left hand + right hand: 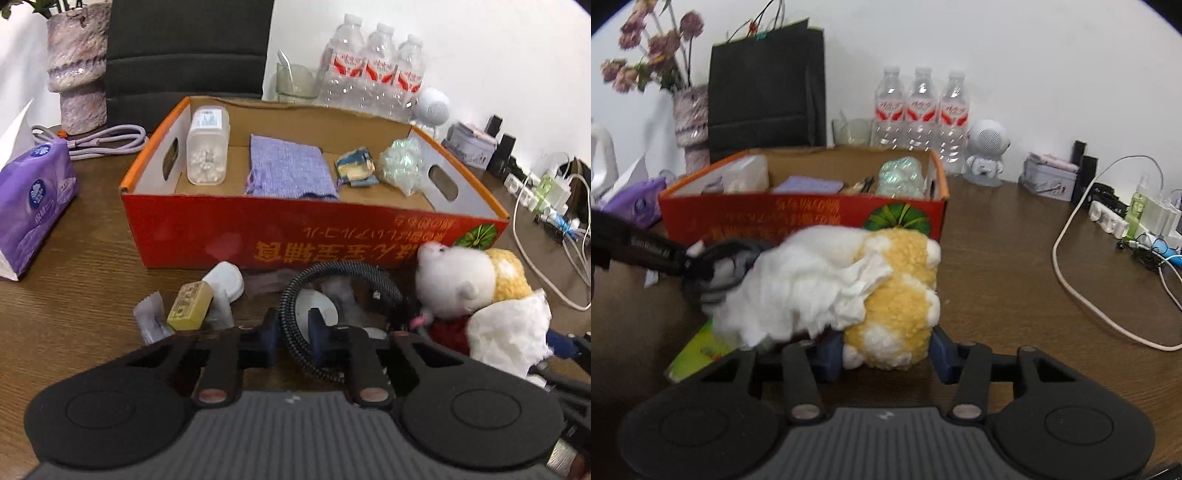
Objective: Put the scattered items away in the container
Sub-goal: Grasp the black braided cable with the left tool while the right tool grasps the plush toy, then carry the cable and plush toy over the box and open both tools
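Left wrist view: left gripper (293,334), jaws drawn together on a coiled black cable (295,306), sits before the red box (221,229). To its right, the right gripper (886,352) clamps a plush toy (897,295). Risk: the looped cable probably snags neighbouring clutter; draped tissue (820,288) may slide off.
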Available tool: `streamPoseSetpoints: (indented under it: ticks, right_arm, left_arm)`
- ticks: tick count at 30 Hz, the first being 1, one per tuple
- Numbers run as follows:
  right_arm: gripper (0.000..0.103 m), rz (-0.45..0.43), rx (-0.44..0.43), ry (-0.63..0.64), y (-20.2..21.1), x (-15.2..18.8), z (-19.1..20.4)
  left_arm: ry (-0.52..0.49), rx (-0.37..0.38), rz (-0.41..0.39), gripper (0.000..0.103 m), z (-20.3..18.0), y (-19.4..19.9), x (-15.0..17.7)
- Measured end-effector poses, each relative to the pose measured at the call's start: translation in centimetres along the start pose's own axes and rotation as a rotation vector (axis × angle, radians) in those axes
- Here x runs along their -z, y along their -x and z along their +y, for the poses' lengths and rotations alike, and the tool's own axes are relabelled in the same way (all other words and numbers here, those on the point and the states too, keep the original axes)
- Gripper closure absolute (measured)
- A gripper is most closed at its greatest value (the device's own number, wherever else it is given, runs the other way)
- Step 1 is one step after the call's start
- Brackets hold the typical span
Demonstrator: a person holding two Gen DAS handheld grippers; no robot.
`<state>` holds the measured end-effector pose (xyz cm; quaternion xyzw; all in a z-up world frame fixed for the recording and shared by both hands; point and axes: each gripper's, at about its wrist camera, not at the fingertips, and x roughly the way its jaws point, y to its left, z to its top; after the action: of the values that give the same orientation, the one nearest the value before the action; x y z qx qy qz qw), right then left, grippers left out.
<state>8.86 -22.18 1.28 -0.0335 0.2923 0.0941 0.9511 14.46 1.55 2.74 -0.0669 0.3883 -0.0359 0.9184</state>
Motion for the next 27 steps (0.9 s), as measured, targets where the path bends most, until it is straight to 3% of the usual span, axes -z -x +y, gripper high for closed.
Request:
streamPoseSetpoints:
  ticks: [5,8,9,10,13,17,19,20,24,27]
  right_arm:
    - [0.070,-0.141,0.034,-0.032,4.8,-1.4,-1.4]
    - [0.083,-0.185,0.017,-0.036,8.2,-1.9,-2.1]
    - [0.098,-0.199,0.017,-0.034,9.3,-1.8,-2.2]
    - [0.102,-0.207,0.022,-0.026,10.2,-1.6,-2.3]
    - [0.101,-0.190,0.012,-0.023,11.7,-0.4,-2.7]
    - [0.086,-0.096,0.031,-0.112,11.3,1.6,-3.7]
    - [0.059,-0.053,0.013,-0.198,10.3,1.9,-4.7]
    - [0.052,-0.043,0.002,-0.240,9.8,1.9,-5.1]
    - [0.029,0.010,-0.003,-0.361,6.1,0.4,-6.6]
    - [0.022,0.087,0.062,-0.397,2.0,-1.5,-7.0]
  left_arm:
    - [0.018,0.034,-0.085,0.096,0.4,3.6,0.5]
    - [0.005,0.012,-0.125,0.096,0.5,6.0,1.6]
    - [0.014,0.014,-0.135,0.096,0.8,6.9,2.1]
    - [0.031,0.016,-0.142,0.096,1.2,7.8,2.6]
    - [0.093,0.020,-0.182,0.096,2.6,11.4,4.6]
    - [0.177,0.039,-0.161,0.096,5.0,14.5,8.5]
    - [0.193,0.037,-0.113,0.096,5.7,14.6,10.2]
    - [0.192,0.030,-0.093,0.096,5.8,14.5,11.0]
    - [0.183,0.039,-0.076,0.096,5.6,14.1,12.3]
    - [0.134,-0.002,-0.063,0.095,5.0,13.1,11.9]
